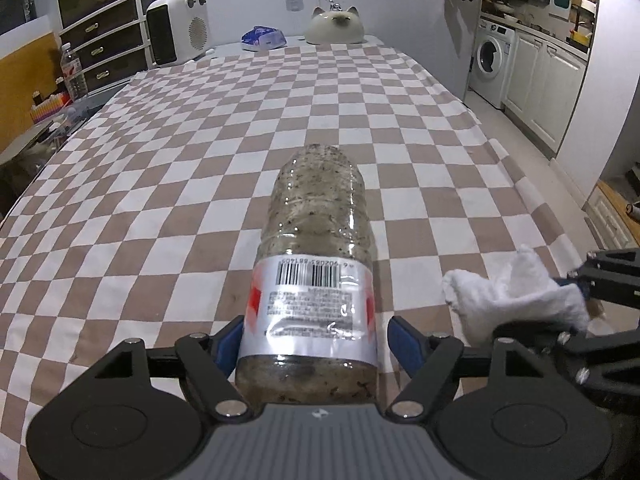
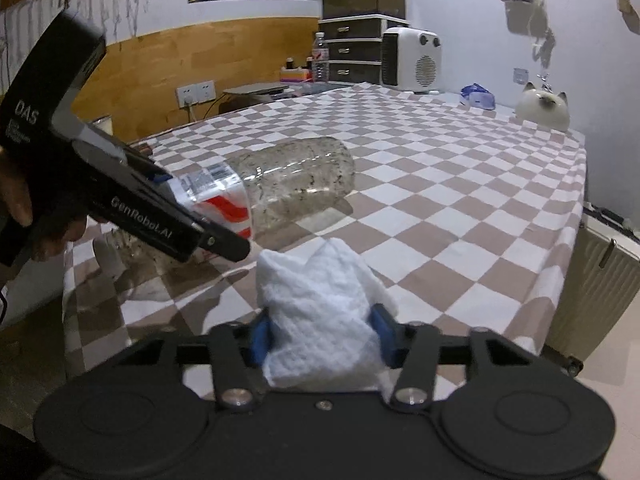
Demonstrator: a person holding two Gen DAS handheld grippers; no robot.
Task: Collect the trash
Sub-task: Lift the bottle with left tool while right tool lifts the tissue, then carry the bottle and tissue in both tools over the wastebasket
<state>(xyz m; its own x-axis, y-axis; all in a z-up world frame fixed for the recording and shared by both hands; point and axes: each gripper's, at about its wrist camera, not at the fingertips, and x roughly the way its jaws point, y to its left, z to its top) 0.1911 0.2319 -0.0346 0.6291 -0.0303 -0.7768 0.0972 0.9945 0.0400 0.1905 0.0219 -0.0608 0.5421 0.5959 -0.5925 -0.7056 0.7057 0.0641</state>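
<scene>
A clear plastic bottle (image 1: 316, 216), dirty inside and with a silver and red label, lies on its side on the checked tablecloth (image 1: 180, 168). My left gripper (image 1: 318, 340) straddles its label end. The left pad is against the bottle and the right pad stands a little clear of it, so the jaws are open. From the right wrist view the bottle (image 2: 296, 176) rests on the cloth under that gripper, which a hand (image 2: 24, 200) holds. My right gripper (image 2: 324, 336) is shut on a crumpled white tissue (image 2: 320, 292). That tissue (image 1: 512, 296) hangs just right of the bottle.
At the far end of the table stand a white heater (image 1: 178, 28), a blue packet (image 1: 262, 38) and a cat-shaped ornament (image 1: 334, 26). Drawers (image 1: 104, 40) and a water bottle (image 1: 74, 72) are at the left. A suitcase (image 2: 592, 292) stands beside the table's right edge.
</scene>
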